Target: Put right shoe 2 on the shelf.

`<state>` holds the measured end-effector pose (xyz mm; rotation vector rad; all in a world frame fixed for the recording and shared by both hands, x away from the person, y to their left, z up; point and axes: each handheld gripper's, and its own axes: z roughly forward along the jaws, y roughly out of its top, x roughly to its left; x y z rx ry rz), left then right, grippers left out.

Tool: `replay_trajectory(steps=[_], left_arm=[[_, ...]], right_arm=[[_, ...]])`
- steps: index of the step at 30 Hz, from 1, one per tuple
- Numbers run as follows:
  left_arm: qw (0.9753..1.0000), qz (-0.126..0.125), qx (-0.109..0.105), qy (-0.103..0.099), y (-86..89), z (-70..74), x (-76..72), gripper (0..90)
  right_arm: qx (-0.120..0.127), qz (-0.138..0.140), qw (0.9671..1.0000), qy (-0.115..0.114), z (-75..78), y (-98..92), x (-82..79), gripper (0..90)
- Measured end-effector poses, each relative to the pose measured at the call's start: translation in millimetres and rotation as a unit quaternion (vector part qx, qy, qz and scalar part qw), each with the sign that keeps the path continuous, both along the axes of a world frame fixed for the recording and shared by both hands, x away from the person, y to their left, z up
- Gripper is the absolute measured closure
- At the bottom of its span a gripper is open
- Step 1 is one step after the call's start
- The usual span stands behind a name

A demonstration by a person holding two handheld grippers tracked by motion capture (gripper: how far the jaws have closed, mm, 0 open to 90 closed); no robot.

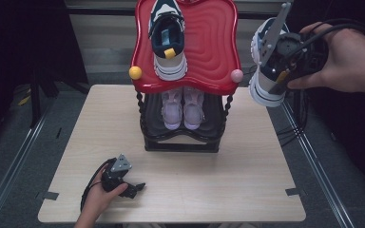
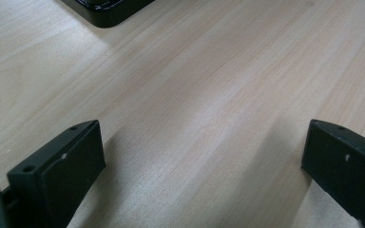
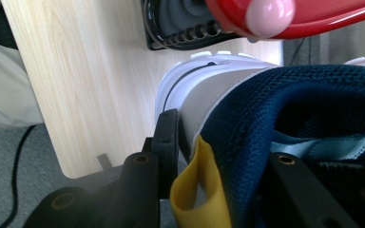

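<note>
**Right gripper view: your jaws are clamped on the navy sneaker's heel**

Right gripper view puts your right gripper (image 3: pixel 218 190) on the navy sneaker (image 3: pixel 313 109); one jaw presses the grey heel outside, the other sits inside the collar, with the yellow pull tab (image 3: pixel 197 190) between them; so you hold the shoe by its heel, in the air off the table's right edge, beside the pink knob (image 3: pixel 270 16) of the red shelf (image 3: pixel 332 19). From the high view, your right hand (image 1: pixel 347 59) carries it level with that shelf, where the matching sneaker (image 1: pixel 167 40) already lies; a pink pair (image 1: pixel 183 108) sits on the black tier below. Your left gripper (image 2: pixel 204 166) rests on the wooden table (image 2: pixel 195 80), jaws spread wide and holding nothing, near the rack's black base (image 2: pixel 107 9).
</note>
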<state>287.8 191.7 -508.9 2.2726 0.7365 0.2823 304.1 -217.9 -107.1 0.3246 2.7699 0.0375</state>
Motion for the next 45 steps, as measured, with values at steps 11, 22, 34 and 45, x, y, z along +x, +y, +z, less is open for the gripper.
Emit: replay_trajectory(steps=[11,22,34,45], left_arm=[[1.0,0.0,0.0,0.0,0.0,0.0,0.0,0.0],[1.0,-0.001,0.0,0.0,0.1,0.0,0.1,0.0],[1.0,0.0,0.0,0.0,0.0,0.0,0.0,0.0],[1.0,0.0,0.0,0.0,0.0,0.0,0.0,0.0]], right_arm=[[0.0,0.012,0.9995,-0.028,24.4,20.4,4.0,67.7],[0.003,0.026,0.9987,-0.043,34.3,43.1,16.2,67.8],[0.004,0.039,0.9979,-0.051,31.7,68.5,28.7,67.6],[0.0,0.054,0.9968,-0.058,24.5,89.5,41.3,67.6]])
